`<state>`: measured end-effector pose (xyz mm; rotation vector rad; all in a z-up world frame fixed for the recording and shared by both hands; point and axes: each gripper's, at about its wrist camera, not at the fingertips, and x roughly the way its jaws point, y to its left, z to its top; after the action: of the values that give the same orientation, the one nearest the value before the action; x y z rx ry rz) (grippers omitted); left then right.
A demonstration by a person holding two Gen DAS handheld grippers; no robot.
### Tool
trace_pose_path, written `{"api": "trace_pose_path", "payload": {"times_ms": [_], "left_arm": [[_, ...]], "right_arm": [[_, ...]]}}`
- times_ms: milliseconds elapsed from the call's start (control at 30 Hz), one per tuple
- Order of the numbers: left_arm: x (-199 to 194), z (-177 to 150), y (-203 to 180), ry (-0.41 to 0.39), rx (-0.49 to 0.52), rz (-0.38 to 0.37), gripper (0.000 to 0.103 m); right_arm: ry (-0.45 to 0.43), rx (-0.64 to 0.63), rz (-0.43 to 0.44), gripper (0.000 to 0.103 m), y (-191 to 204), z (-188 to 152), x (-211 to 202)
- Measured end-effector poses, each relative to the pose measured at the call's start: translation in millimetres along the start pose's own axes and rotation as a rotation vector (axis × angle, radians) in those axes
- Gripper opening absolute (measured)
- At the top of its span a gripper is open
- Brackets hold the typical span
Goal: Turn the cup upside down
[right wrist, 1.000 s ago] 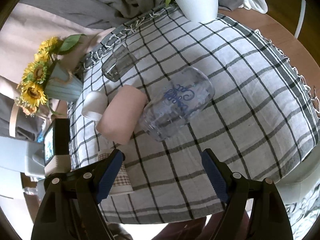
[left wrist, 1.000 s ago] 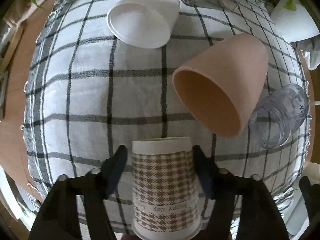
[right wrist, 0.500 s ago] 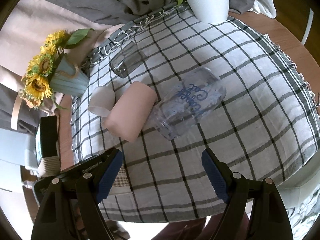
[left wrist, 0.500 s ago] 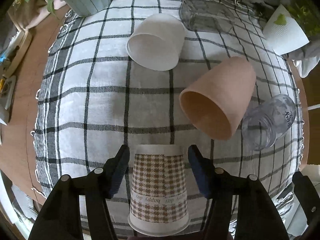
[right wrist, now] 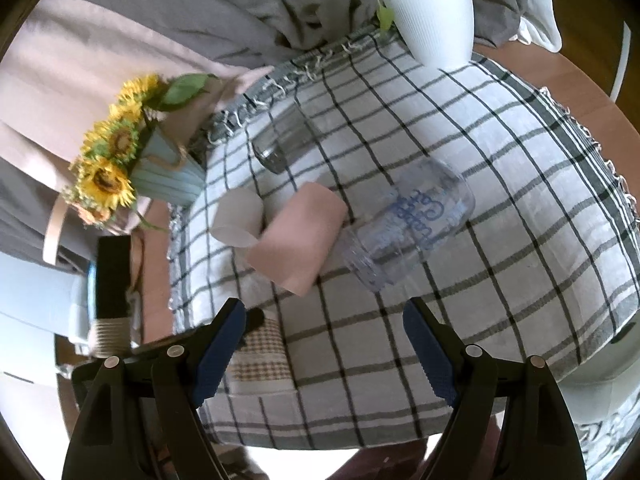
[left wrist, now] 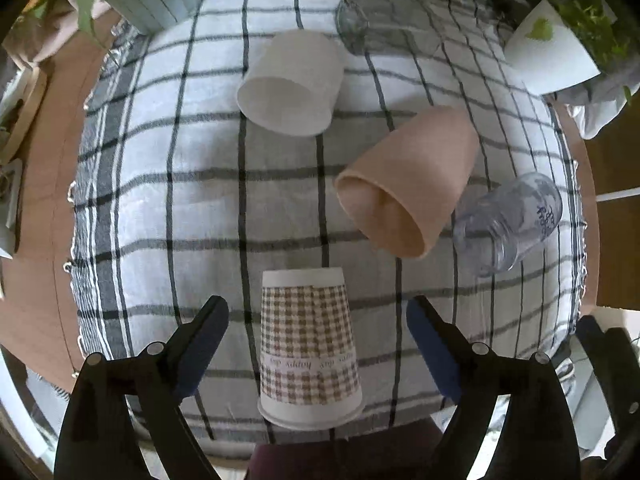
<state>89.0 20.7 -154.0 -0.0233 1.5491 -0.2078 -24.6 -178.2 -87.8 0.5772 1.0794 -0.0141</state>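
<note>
A brown houndstooth paper cup (left wrist: 308,344) stands upside down on the checked cloth (left wrist: 160,184), rim down. My left gripper (left wrist: 318,344) is open, a finger on each side of the cup and clear of it. The cup also shows in the right wrist view (right wrist: 262,354), partly behind my right gripper's left finger. My right gripper (right wrist: 324,348) is open and empty above the near part of the cloth. A pink cup (left wrist: 412,184), a white cup (left wrist: 292,82), a clear printed glass (left wrist: 508,226) and a clear tumbler (left wrist: 384,32) lie on their sides.
A sunflower pot (right wrist: 160,168) stands at the cloth's far left corner. A white plant pot (right wrist: 434,20) stands at the far right edge. Grey fabric (right wrist: 200,12) lies behind the table. The wooden table edge (left wrist: 40,208) shows to the left.
My left gripper has opened and let go of the houndstooth cup, and has drawn back from the table. The cup stays upside down on the cloth. My right gripper has shifted slightly.
</note>
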Motion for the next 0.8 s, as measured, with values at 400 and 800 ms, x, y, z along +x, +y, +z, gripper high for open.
{"api": "trace_pose_path", "payload": {"times_ms": [400,800], "left_arm": [[35.9,15.1,-19.4,0.179,0.005,0.055,0.068],[47.8,18.8,-20.3,0.144,0.004,0.035,0.054]], "right_arm": [[-0.056,0.048,0.048,0.082,-3.5,10.7,-7.0],[-0.030,0.055,0.009,0.081,-10.5,12.9,4.0]]}}
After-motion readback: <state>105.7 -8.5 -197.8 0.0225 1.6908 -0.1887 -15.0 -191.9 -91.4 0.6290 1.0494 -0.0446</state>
